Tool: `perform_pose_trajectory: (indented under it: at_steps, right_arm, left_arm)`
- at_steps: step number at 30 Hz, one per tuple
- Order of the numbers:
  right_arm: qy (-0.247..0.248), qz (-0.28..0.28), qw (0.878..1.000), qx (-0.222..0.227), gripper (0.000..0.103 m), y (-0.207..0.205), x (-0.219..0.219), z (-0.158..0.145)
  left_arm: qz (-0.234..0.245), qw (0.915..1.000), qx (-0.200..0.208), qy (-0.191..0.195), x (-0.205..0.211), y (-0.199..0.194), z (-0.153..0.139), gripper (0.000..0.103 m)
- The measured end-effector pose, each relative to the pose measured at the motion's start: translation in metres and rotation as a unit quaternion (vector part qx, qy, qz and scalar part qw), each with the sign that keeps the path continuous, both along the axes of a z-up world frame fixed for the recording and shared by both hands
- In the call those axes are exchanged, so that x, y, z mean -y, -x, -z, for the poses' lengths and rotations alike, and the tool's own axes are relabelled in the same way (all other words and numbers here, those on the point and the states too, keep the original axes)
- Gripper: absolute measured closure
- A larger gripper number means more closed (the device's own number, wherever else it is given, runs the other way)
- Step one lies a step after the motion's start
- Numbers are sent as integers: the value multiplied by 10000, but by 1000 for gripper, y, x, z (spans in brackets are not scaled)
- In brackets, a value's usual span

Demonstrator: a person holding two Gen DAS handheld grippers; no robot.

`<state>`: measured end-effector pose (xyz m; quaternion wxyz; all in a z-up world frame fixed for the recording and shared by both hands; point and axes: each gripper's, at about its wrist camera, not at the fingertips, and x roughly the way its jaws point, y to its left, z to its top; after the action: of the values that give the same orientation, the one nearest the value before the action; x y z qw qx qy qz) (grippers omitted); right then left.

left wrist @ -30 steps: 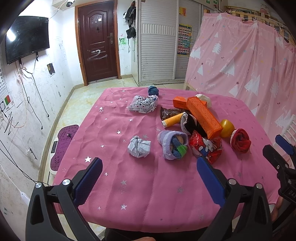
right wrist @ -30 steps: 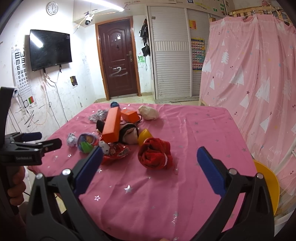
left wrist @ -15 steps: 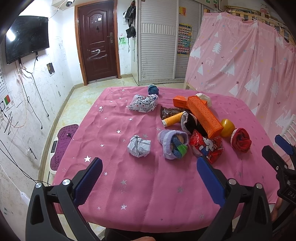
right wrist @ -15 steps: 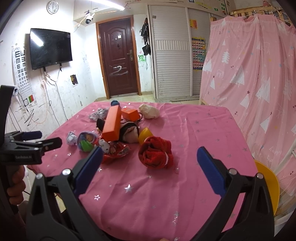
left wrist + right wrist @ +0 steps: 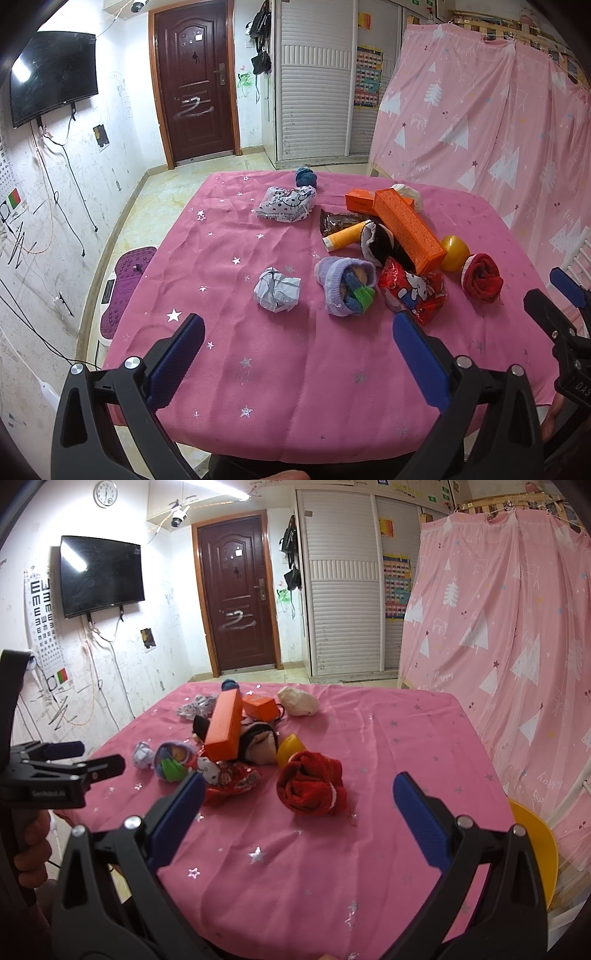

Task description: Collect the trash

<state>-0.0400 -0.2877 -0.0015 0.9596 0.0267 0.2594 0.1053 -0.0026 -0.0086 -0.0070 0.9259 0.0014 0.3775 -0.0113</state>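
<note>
The left gripper (image 5: 295, 354) hovers over the near edge of the counter (image 5: 295, 387) with its blue fingers (image 5: 177, 362) spread wide and nothing between them; the right gripper (image 5: 295, 812) likewise hangs with its fingers (image 5: 417, 819) released and empty. Taking the long orange box (image 5: 408, 229) as the landmark, the crumpled paper ball (image 5: 277, 290) lies well to its left and nearer the left gripper, apart from everything else. A purple rolled sock (image 5: 345, 286) sits between the ball and the box, just beside a red cartoon-print wrapper (image 5: 413, 291) that lies under the box's near end. A black-and-white sock (image 5: 378, 242) and a yellow-orange tube (image 5: 345, 236) rest against the box's left side, with a brown wrapper (image 5: 336, 221) just behind them. A yellow capsule (image 5: 454, 253) touches the box's right near end, and a red rolled sock (image 5: 312, 788) lies just beyond it, closest to the right gripper. Behind the box are a small orange box (image 5: 358, 201), a white wad (image 5: 298, 700), a patterned white packet (image 5: 288, 203) and a blue ball (image 5: 306, 177).
</note>
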Motion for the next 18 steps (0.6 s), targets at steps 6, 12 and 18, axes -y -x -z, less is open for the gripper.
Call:
perform_pose_trajectory:
  at_steps: [6, 12, 18]
  right_arm:
    - [-24, 12, 9999, -108, 6, -4, 0, 5]
    - [-189, -26, 9989, -418, 6, -17, 3, 19]
    - [-340, -28, 9956, -875, 6, -37, 7, 37]
  left_arm:
    - [43, 9994, -258, 247, -18, -18, 11, 8]
    - [56, 9990, -295, 341, -42, -37, 19, 8]
    - [319, 9981, -443, 303, -41, -56, 30, 8]
